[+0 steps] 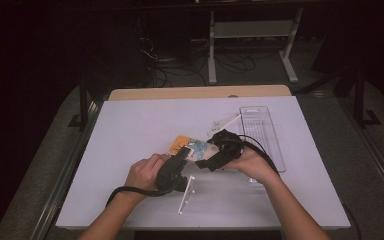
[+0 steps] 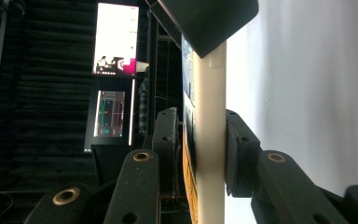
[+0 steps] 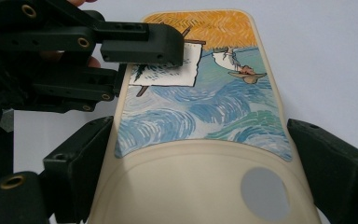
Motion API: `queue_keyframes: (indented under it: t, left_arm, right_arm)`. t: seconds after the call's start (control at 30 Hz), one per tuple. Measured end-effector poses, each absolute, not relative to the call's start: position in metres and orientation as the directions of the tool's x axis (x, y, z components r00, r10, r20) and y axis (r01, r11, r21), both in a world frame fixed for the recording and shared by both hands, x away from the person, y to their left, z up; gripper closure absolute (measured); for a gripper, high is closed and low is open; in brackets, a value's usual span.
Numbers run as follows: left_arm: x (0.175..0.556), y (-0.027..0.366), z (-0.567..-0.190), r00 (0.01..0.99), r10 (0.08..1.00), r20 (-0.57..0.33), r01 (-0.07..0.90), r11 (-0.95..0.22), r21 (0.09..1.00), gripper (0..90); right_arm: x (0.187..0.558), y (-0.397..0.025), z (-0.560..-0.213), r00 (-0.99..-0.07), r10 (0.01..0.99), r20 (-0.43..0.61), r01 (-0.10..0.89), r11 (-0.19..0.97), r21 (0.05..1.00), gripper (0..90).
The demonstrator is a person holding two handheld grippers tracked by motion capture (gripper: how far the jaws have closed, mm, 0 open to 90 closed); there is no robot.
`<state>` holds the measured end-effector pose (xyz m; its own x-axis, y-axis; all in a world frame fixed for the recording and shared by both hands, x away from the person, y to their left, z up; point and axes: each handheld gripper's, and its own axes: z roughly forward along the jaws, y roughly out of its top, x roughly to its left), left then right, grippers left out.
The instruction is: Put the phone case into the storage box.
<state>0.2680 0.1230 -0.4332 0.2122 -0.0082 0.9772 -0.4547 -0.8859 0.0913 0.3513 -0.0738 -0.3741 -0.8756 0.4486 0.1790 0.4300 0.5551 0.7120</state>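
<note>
A cream phone case [image 1: 189,145] printed with orange sky and blue waves is held just above the white table [image 1: 130,125], near the middle. My left gripper [image 1: 182,155] is shut on one long edge of it. In the left gripper view the case [image 2: 209,116] stands edge-on, pinched between the jaws of the left gripper [image 2: 205,154]. In the right gripper view the case [image 3: 200,107] lies face up. The right gripper [image 3: 200,182] is shut across the case's width at the near end. The left gripper [image 3: 158,60] clamps the far left edge. In the high view the right gripper [image 1: 207,161] comes in from the right.
A clear plastic tray [image 1: 262,135] lies at the right of the table, beside the right hand. A white strip [image 1: 186,194] lies near the front edge, and a pale flat piece [image 1: 225,122] behind the case. Screens [image 2: 114,70] glow in the dark room.
</note>
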Motion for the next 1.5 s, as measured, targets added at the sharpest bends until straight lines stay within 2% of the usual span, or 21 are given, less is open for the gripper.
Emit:
queue_keyframes:
  t: [0.6, 0.93, 1.5]
  left_arm:
    - [0.2667, 0.1224, -0.4302, 0.214, -0.015, 0.977, -0.450, -0.889, 0.085, 78.3]
    - [0.2657, 0.1217, -0.4300, 0.212, -0.029, 0.977, -0.449, -0.891, 0.071, 78.9]
    - [0.2654, 0.1220, -0.4301, 0.202, -0.026, 0.979, -0.455, -0.888, 0.071, 79.4]
  right_arm:
    - [0.3531, -0.0757, -0.3739, -0.874, 0.444, 0.200, 0.441, 0.546, 0.712, 9.6]
    - [0.3557, -0.0762, -0.3769, -0.870, 0.432, 0.238, 0.462, 0.544, 0.700, 9.2]
    - [0.3528, -0.0755, -0.3747, -0.879, 0.422, 0.222, 0.441, 0.542, 0.716, 6.2]
